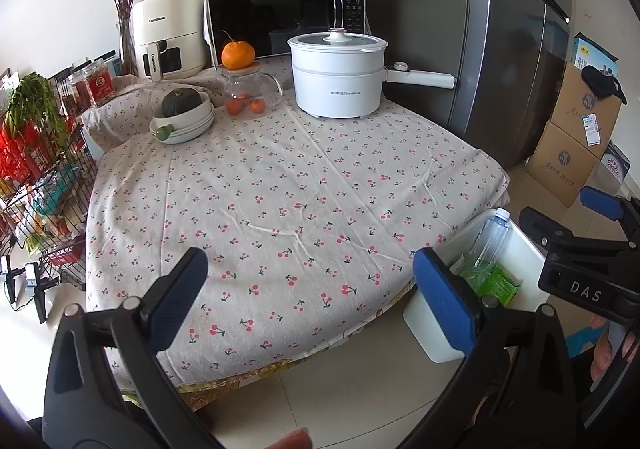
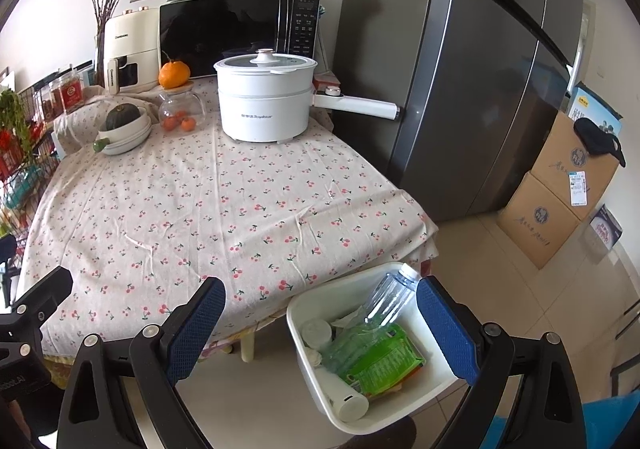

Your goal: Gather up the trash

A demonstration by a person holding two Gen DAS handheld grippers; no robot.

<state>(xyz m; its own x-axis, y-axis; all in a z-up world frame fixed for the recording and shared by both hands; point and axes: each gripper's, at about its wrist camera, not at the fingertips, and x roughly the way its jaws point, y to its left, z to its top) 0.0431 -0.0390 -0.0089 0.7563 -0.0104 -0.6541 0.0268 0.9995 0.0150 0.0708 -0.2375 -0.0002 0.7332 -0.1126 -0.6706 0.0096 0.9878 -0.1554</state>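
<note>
Two grippers: both in view, both with jaws spread and nothing between them
Fridge (image 2: 472,81): tall grey body, well beyond the right gripper's jaws, against the far right edge of the desk
Desk (image 1: 280,185): cherry-print cloth over it, stretching ahead of both pairs of jaws; its near stretch lies bare of trash
Microwave (image 1: 286,17): far back on the desk under a floral cover
Boxes (image 2: 560,201): two cardboard cartons stacked on the floor, well right of the right jaws, beside the fridge
Electric pot (image 2: 266,97): white, lidded, handle pointing toward the fridge – far ahead of the jaws
Air fryer (image 1: 168,39): cream, left of the microwave
Bin (image 2: 308,309): white, on the floor at the desk's near right corner, between the right gripper's two pads in that view and just under them
Left gripper (image 1: 310,277): hovers over the near edge of the desk, apart from the cloth; its right pad overlaps the bin's rim in the left view
Right gripper (image 2: 320,313): held above the bin – touching nothing
Bowls (image 1: 184,121): white stack holding a dark green squash, far ahead and left of the left jaws
Glass teapot (image 1: 248,95): an orange sits on its lid
Trash: a clear plastic bottle (image 2: 390,295), a green packet (image 2: 384,363), a white tube (image 2: 346,397), all lying inside the bin
</note>
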